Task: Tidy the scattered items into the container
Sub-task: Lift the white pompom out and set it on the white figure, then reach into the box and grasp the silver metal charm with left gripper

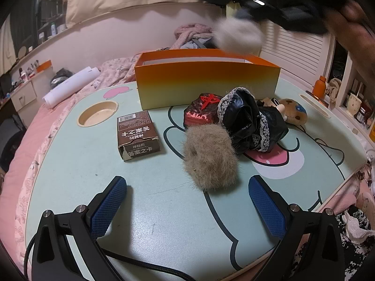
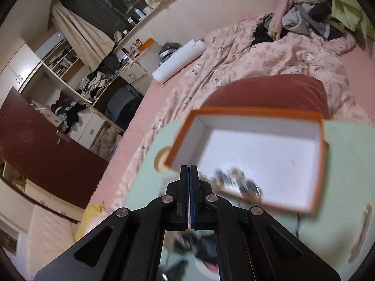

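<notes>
An orange box stands open at the back of the mint cartoon tray table. In front of it lie a brown card pack, a tan fur ball, a red tile block, a black lace-trimmed cloth and a cookie-faced doll. My left gripper is open low over the table, just short of the fur ball. My right gripper is shut above the box's white inside. In the left wrist view a blurred white fluffy item hangs from it.
The table sits on a bed with pink bedding; a round cup recess is at its left. A rolled white paper lies on the bed, clothes are piled at the far wall, and shelves with an orange bottle are on the right.
</notes>
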